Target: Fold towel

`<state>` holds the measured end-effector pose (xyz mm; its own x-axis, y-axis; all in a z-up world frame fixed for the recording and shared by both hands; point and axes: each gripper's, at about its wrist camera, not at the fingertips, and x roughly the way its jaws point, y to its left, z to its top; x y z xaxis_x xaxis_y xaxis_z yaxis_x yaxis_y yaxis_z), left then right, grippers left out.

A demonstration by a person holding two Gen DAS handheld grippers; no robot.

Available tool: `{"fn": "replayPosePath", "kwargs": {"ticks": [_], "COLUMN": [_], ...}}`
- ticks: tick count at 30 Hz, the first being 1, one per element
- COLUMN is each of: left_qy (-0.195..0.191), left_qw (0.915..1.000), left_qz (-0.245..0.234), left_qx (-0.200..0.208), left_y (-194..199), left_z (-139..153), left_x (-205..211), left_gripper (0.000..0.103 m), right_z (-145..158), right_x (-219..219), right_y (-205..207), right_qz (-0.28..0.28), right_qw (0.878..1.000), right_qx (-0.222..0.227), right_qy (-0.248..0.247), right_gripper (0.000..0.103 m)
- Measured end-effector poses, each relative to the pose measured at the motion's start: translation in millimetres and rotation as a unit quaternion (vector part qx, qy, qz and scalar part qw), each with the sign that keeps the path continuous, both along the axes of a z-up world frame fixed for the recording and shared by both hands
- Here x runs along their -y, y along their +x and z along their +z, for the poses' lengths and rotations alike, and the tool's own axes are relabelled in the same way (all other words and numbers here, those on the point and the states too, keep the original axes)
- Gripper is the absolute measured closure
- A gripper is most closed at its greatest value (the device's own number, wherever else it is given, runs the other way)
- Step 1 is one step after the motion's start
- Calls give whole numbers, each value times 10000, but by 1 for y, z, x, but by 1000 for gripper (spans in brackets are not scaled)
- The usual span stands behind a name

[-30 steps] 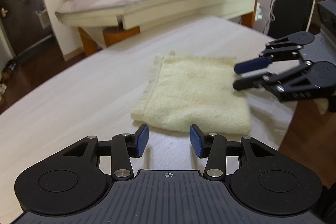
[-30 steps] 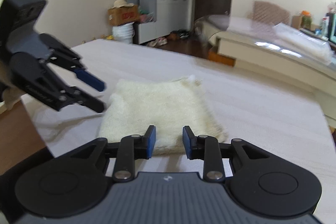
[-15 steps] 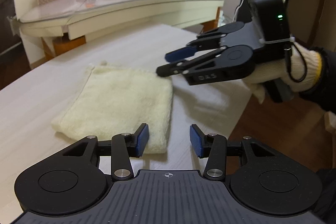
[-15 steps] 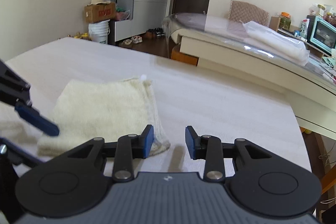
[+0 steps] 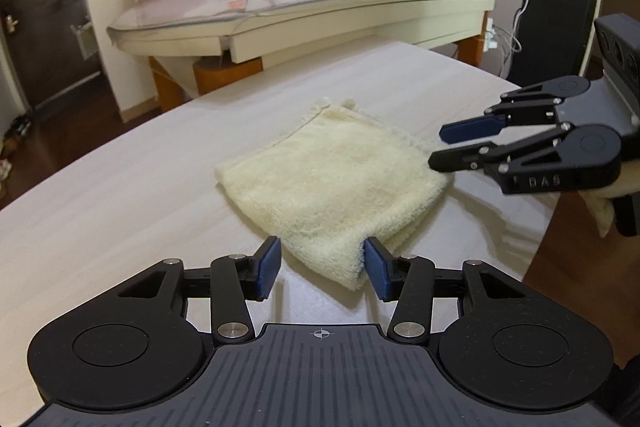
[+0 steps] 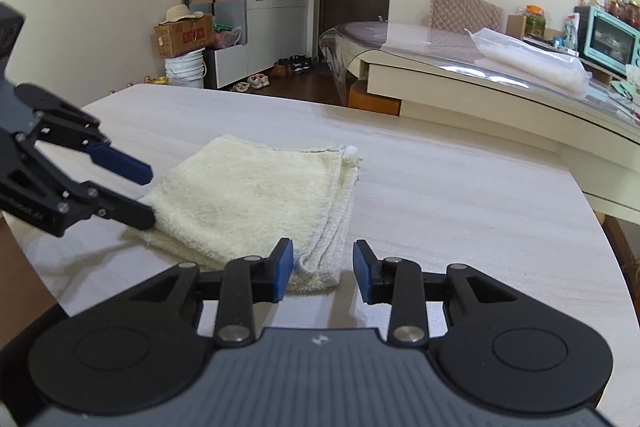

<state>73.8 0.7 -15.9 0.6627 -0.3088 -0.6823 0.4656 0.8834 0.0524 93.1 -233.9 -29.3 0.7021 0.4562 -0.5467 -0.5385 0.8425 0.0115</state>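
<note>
While towel (image 5: 332,183) lies folded on table (image 5: 120,195) | left tool (image 5: 322,269) parted, unclamped | right tool (image 6: 322,271) parted, just widened

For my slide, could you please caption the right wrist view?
Open right tool at a corner of the folded towel on the table.

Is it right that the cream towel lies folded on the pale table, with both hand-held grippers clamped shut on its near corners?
Not quite. The towel does lie folded on the table, but neither tool is clamped. The left wrist view shows the left hand-held gripper open around one corner; the right wrist view shows the right hand-held gripper open too, its jaws having just been opening.
</note>
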Motion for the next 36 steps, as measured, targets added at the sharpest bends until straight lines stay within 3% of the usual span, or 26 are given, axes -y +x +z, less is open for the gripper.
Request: {"fn": "replayPosePath", "kwargs": {"ticks": [2, 7, 11, 12, 15, 23, 36], "left_qy": [-95, -226, -175, -176, -131, -490, -580], "left_qw": [9998, 9968, 9923, 9912, 9872, 9761, 9696], "left_qz": [175, 749, 1182, 1255, 1488, 2029, 2318], "left_qx": [22, 156, 338, 390, 558, 604, 523], "left_y": [-8, -34, -54, -58, -71, -89, -108], "left_z": [2, 1, 0, 0, 1, 5, 8], "left_x": [-2, 2, 8, 10, 15, 14, 19], "left_gripper": [50, 31, 15, 10, 10, 2, 1], "right_z": [4, 8, 12, 14, 19, 26, 35], "right_x": [4, 10, 13, 14, 18, 22, 16], "right_y": [-6, -27, -45, -49, -62, -87, -106], "right_qz": [-45, -232, -456, -497, -622, -946, -681], "right_qw": [10000, 9996, 9984, 9979, 9959, 9935, 9966], "right_qx": [12, -60, 23, 57, 159, 344, 311], "right_qy": [26, 134, 337, 414, 642, 530, 348], "right_gripper": [58, 54, 17, 14, 1, 0, 0]}}
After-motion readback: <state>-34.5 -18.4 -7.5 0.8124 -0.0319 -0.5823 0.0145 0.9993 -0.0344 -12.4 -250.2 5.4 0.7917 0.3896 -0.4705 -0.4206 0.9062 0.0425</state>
